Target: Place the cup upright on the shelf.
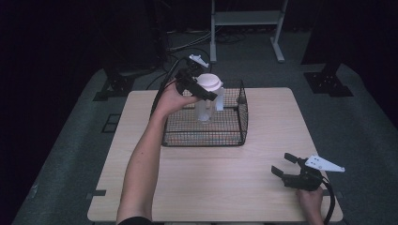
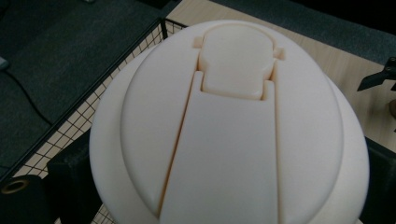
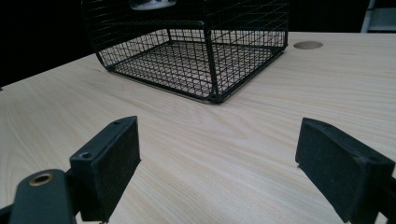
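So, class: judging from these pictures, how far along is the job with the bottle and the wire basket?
Done: the left gripper is shut on the white-lidded bottle.
In hand: the bottle is held over the wire basket; whether it touches the basket floor cannot be told.
Left: releasing it. The right gripper waits open above the table.

1. Bottle cut off at bottom edge in left gripper view, body hidden beneath lid.
2. Bottle base alone visible, cropped by top edge, above basket in right gripper view.

Cream-lidded bottle — upright above basket
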Available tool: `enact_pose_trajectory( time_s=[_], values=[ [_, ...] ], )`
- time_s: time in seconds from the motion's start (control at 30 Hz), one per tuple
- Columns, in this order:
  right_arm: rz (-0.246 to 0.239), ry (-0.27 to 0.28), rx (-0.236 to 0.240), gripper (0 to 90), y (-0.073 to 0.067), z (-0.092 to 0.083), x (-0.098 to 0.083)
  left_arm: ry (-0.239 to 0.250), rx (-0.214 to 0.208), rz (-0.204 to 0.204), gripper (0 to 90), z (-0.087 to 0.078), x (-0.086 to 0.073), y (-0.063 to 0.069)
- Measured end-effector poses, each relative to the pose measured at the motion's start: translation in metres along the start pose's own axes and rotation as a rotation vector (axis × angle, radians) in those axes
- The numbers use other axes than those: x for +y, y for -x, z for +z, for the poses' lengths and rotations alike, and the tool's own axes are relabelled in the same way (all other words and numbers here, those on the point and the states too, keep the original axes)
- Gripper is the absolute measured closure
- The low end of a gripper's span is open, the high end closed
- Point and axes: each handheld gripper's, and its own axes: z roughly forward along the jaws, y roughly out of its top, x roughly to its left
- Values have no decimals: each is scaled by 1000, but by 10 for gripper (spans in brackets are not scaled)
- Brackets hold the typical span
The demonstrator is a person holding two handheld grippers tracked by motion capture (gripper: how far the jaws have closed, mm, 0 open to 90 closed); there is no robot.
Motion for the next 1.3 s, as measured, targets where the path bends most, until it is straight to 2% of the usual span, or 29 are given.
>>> enact_pose_trajectory(
  time_s=[0.47, 0.67, 0.93, 1.13, 1.3],
  values=[
    [-2, 3, -5, 128, 1, 0, 0, -51, 8, -32, 51, 36, -10, -7],
    [-5, -7, -9, 128, 1, 0, 0, -49, 5, -47, 51, 45, -15, -9],
    [47, 33, 12, 128, 7, -6, -1, -63, -8, -57, 51, 58, -24, -10],
    [26, 22, 5, 128, 5, -4, -1, -67, 9, -59, 50, 67, -23, -10],
    [21, 11, -2, 128, 4, -3, -1, -71, 0, -54, 50, 78, -26, -12]
  ],
)
